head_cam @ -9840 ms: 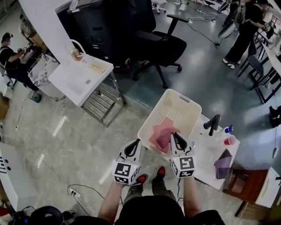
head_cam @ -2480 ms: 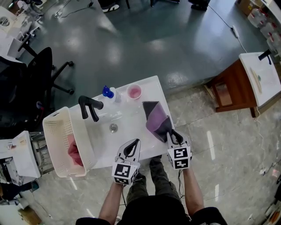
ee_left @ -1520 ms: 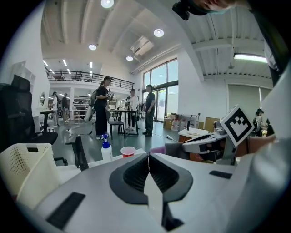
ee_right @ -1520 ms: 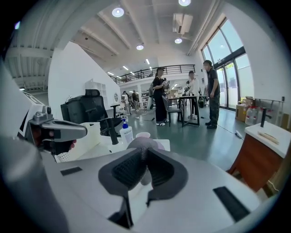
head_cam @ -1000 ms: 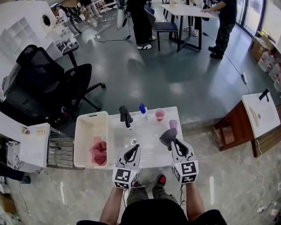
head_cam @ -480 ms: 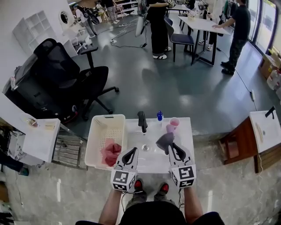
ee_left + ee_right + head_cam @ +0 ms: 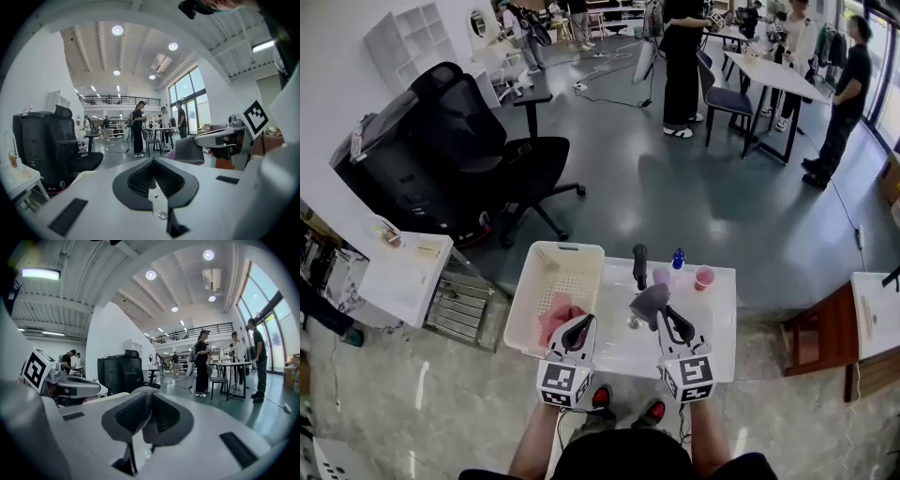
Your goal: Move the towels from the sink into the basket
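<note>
**Recorder:** Right gripper (image 7: pixel 666 317): your jaws are clamped on a pinch of the grey-purple towel (image 7: pixel 647 302). The right gripper view shows a grey fold bunched at the tips. Left gripper (image 7: pixel 579 328): jaws pressed together, nothing between them.

**Checker:** Location entry: the towel hangs from your right gripper above the white sink (image 7: pixel 717 323), in front of the black faucet (image 7: pixel 639 264), and is not yet over the basket (image 7: pixel 567 247). The basket stands against the sink's left side with a pink towel (image 7: pixel 555 314) lying in it.

**Recorder:** Handling, judged: light, limp cloth, nothing fragile. It droops and bunches and won't hold a shape. The free part may trail and catch on the faucet or the basket rim.

**Checker:** Grip note: you hold it by a small fold; which part of the towel that is, I cannot tell. That looks adequate for so light a load, but thin cloth can slide out of a shallow pinch. If you retake it, gather a thicker bunch nearer the middle. Carry the hanging end above the rim before you let go.
</note>
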Demonstrator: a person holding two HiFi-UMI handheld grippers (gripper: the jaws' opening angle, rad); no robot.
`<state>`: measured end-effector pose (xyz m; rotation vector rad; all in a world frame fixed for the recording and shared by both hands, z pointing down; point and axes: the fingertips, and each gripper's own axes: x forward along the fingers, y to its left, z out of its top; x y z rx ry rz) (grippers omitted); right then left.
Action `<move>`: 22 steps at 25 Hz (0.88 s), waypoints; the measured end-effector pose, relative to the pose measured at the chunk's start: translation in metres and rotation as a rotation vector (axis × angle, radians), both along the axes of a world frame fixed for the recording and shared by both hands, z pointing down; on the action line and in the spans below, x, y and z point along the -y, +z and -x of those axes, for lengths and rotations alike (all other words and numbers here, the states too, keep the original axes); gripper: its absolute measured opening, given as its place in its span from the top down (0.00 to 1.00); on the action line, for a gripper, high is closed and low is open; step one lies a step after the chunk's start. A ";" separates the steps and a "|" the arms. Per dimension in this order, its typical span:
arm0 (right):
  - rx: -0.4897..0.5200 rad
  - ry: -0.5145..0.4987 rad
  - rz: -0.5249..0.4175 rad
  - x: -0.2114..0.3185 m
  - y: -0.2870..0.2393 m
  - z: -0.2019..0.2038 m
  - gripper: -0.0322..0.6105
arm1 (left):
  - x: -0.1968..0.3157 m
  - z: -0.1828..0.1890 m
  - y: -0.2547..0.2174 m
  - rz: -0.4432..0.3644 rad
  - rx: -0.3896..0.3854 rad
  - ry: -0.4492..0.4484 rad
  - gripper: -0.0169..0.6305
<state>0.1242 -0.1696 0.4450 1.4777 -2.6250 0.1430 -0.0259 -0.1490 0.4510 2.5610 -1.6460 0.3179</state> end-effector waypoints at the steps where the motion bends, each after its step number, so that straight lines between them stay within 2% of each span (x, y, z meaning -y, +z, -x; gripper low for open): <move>1: -0.002 -0.014 -0.003 0.002 -0.002 0.008 0.85 | 0.000 0.007 -0.001 -0.001 -0.002 -0.012 0.96; 9: -0.007 -0.119 -0.034 0.013 -0.017 0.069 0.85 | -0.002 0.060 -0.006 -0.014 -0.009 -0.103 0.96; 22: -0.013 -0.294 -0.026 0.017 -0.016 0.168 0.85 | -0.015 0.141 -0.004 -0.009 -0.026 -0.254 0.96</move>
